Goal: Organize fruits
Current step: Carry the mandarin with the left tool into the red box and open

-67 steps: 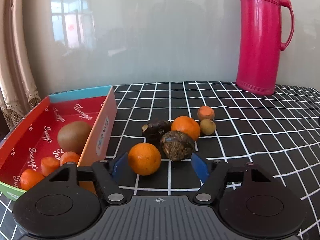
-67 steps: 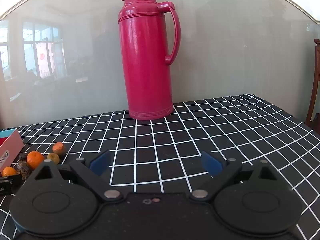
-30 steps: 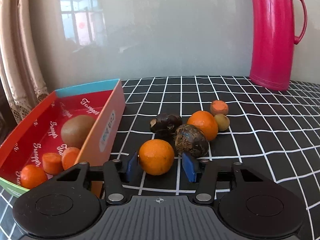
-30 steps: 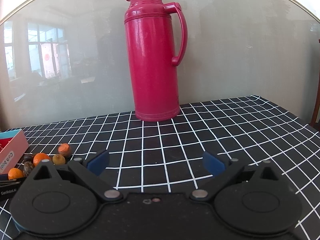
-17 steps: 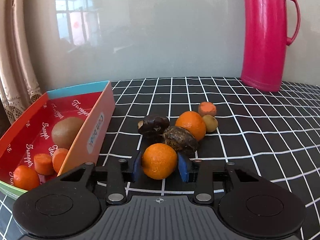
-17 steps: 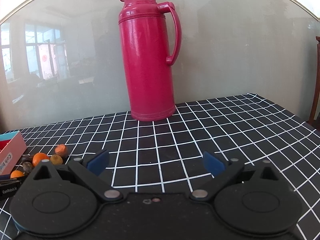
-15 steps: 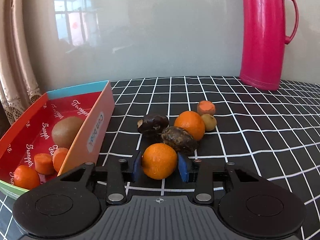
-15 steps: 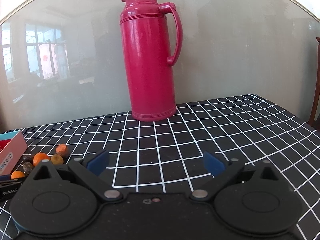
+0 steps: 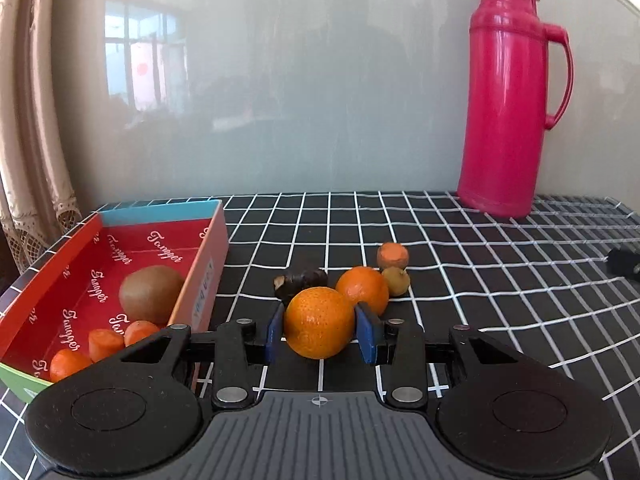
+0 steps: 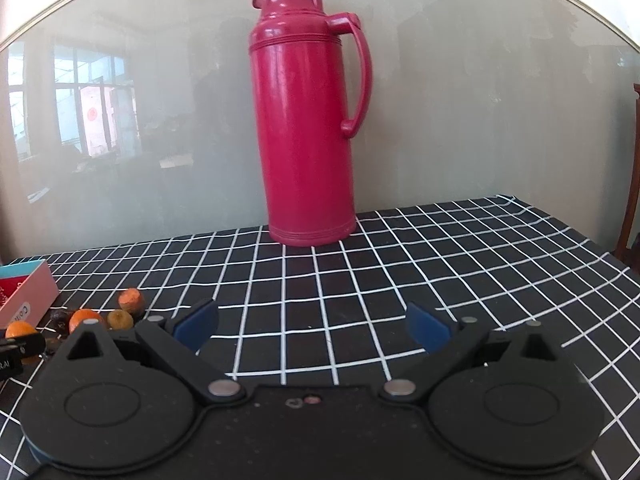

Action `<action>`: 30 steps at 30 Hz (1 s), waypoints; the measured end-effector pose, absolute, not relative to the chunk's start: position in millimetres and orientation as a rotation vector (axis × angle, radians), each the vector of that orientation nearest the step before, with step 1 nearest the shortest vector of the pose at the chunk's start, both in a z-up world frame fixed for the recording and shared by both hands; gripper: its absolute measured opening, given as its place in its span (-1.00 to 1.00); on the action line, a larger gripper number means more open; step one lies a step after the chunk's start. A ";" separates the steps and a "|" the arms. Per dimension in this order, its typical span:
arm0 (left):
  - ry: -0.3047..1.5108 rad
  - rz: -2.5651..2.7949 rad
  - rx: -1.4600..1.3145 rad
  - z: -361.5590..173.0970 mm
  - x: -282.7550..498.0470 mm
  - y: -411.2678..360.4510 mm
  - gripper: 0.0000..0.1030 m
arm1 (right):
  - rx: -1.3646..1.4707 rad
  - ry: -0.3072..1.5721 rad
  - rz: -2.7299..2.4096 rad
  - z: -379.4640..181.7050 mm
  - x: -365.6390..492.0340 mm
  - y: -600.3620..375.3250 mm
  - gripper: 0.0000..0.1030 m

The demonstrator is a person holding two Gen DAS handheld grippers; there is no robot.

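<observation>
Far left, my view takes in the red box (image 9: 120, 248) on the checked surface (image 9: 500, 280): a kiwi (image 9: 150, 294) and carrot pieces (image 9: 106, 344) inside. My left tool (image 9: 320, 334) has just been closing and now clamps a tangerine (image 9: 319, 328) between its blue pads, just beside the box wall. Behind it sit a second tangerine (image 9: 363, 290), a dark fruit (image 9: 300, 282), a small brownish fruit (image 9: 396, 281). Pink thermos (image 9: 508, 100) far right. My right tool (image 10: 312, 330) stands wide, holding nothing
</observation>
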State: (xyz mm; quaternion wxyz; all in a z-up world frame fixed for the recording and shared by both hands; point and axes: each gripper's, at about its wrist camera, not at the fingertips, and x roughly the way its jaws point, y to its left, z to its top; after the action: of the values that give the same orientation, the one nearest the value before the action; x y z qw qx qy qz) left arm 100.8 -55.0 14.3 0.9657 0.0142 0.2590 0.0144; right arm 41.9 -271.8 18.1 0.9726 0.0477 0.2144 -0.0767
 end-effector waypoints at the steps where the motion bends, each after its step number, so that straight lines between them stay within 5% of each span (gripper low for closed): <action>1: 0.521 0.027 0.028 16.7 99.1 -53.6 -0.25 | 0.094 0.433 -0.152 18.8 42.1 -270.2 0.95; 30: 0.465 0.219 -0.048 35.0 55.5 71.6 -0.25 | 0.024 0.451 0.008 26.2 62.3 -151.6 0.95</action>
State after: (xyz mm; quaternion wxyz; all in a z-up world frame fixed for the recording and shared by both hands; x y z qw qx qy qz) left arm 55.5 71.6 35.0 0.9669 -0.0238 0.2301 0.1082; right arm 62.3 -151.6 26.2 0.9747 0.0121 0.2234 0.0038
